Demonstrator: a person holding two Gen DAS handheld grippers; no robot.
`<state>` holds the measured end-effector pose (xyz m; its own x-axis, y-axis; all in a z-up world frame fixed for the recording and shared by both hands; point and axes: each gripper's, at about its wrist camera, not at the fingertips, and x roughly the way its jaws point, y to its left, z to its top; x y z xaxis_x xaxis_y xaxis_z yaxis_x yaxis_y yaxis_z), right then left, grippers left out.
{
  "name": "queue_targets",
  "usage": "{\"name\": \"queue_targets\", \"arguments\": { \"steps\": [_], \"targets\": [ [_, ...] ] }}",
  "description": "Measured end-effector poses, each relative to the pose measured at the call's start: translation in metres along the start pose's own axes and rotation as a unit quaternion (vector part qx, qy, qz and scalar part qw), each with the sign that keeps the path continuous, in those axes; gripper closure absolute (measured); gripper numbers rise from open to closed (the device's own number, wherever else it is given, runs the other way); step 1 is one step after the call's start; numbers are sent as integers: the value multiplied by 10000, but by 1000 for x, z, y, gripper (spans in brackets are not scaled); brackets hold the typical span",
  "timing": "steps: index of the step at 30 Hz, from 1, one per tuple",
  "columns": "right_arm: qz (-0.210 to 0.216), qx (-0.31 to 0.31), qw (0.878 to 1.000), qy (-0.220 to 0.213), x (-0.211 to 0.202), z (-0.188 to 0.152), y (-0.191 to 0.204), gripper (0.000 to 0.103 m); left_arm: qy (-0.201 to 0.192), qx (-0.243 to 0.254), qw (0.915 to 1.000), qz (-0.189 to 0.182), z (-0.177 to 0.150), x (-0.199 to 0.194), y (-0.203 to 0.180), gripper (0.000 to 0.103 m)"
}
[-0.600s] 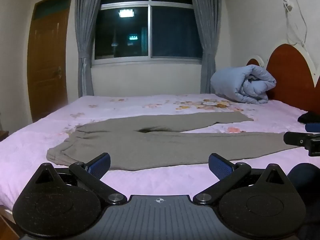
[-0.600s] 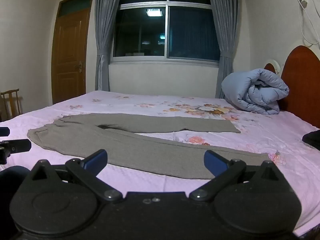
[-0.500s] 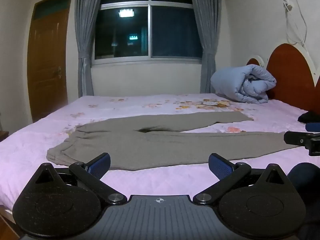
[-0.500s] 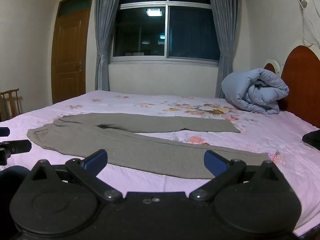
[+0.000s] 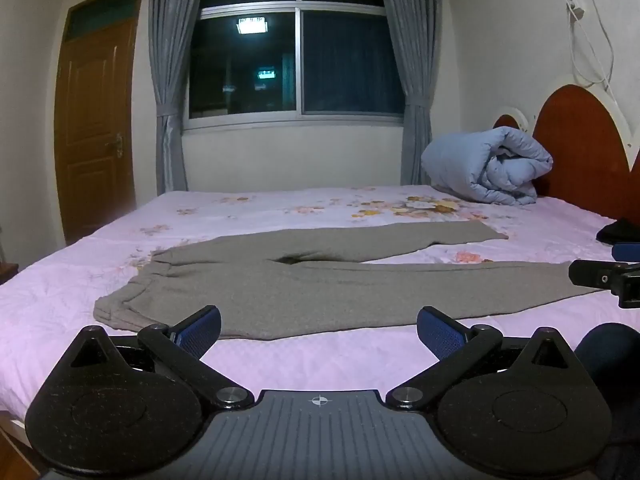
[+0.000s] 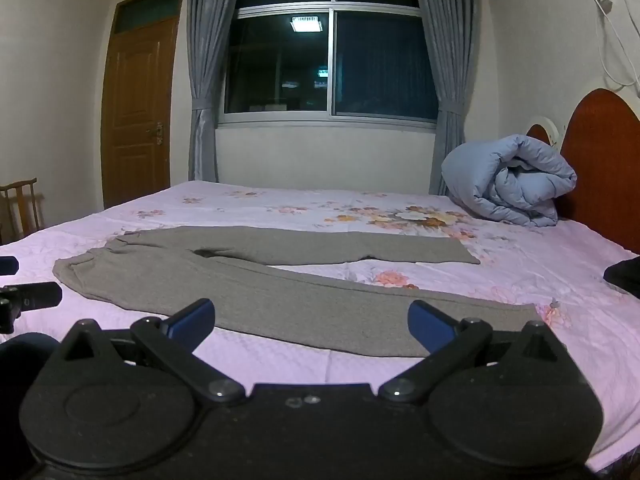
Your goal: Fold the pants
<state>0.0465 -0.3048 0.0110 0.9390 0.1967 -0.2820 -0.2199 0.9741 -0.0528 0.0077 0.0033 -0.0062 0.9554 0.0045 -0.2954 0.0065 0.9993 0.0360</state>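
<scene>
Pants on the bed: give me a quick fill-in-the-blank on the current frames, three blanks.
1. The pants lie flat on the ____ bed sheet.
2. Both grippers, left gripper and right gripper, have their jaws ____.
3. The rolled blue duvet sits by the ____.

Missing: pink; open; headboard

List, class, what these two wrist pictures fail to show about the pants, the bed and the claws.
- Pants: underside hidden against the bed in both views; pockets or labels are not discernible.
- Dark item at the right edge: cut off in both views, unidentifiable.
- Right claw: left wrist view crops it at the edge, so only part shows.
- Left claw: right wrist view likewise crops it.
- Bed's near edge: hidden behind the claw bodies.
</scene>
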Motion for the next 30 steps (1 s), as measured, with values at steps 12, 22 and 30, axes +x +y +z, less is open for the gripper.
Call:
{"name": "queue_targets", "arguments": {
  "steps": [12,22,30],
  "targets": [
    [3,5,10000,3,1,0,-1,6,-2,2,10000,1,1,-3,1,0],
    [4,1,10000,6,1,1,-1,6,0,7,10000,9,1,-4,0,0],
    [13,-59,10000,-8,1,-1,1,6,2,34,10000,10,-4,-1,-1,0]
  ]
}}
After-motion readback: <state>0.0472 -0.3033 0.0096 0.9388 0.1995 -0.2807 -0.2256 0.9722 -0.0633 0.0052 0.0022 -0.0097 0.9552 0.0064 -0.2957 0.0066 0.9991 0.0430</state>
